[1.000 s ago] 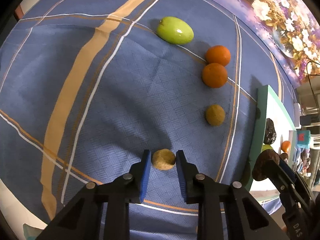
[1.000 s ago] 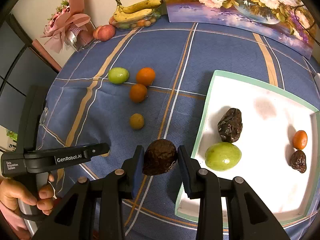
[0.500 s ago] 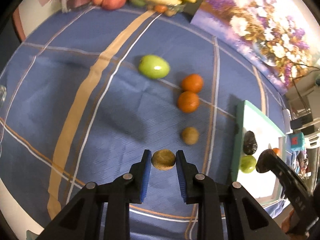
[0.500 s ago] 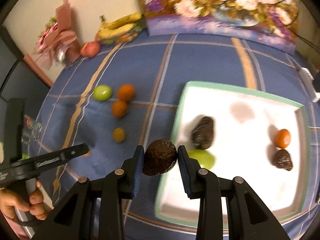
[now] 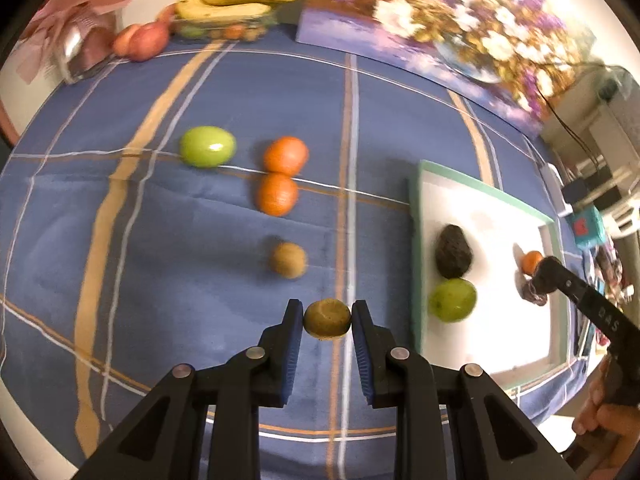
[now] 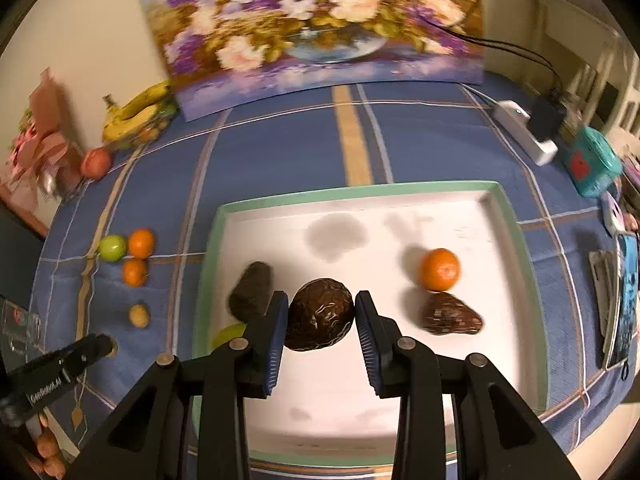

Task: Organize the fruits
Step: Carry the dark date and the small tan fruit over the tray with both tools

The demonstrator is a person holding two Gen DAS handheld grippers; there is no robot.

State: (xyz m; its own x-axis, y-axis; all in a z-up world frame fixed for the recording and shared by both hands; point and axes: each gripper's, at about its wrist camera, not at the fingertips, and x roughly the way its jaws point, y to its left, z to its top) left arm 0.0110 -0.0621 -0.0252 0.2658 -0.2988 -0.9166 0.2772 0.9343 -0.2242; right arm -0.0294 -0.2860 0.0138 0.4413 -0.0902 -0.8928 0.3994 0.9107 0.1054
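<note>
I have a claw in each hand. My left claw (image 5: 327, 322) is squeezed tight on a small brown kiwi (image 5: 327, 319). It hangs over the blue cloth (image 5: 200, 280), just left of the white tray (image 6: 516, 216). My right claw (image 6: 321, 314) is pinched on a dark, wrinkly avocado (image 6: 320, 314), and that one is over the tray itself, near its middle.

I hold each fruit by its two sides so it cannot roll out. I think I am bringing both to the tray, because the tray is where the sorted fruit goes.

On the tray lie another dark avocado (image 6: 252, 294) and a green fruit (image 5: 453, 299) by its left edge. A small orange (image 6: 439, 269) touches a dark fruit (image 6: 451, 314) on its right half. Like fruits seem to sit together there.

Left of the tray, on the cloth, wait a green mango (image 5: 207, 147), two oranges (image 5: 286, 155) touching each other, and one more kiwi (image 5: 289, 260).

The cloth is blue with tan and white stripes. Behind the tray a flower painting (image 6: 316, 28) leans on the wall, with bananas (image 6: 138, 110) to its left.
</note>
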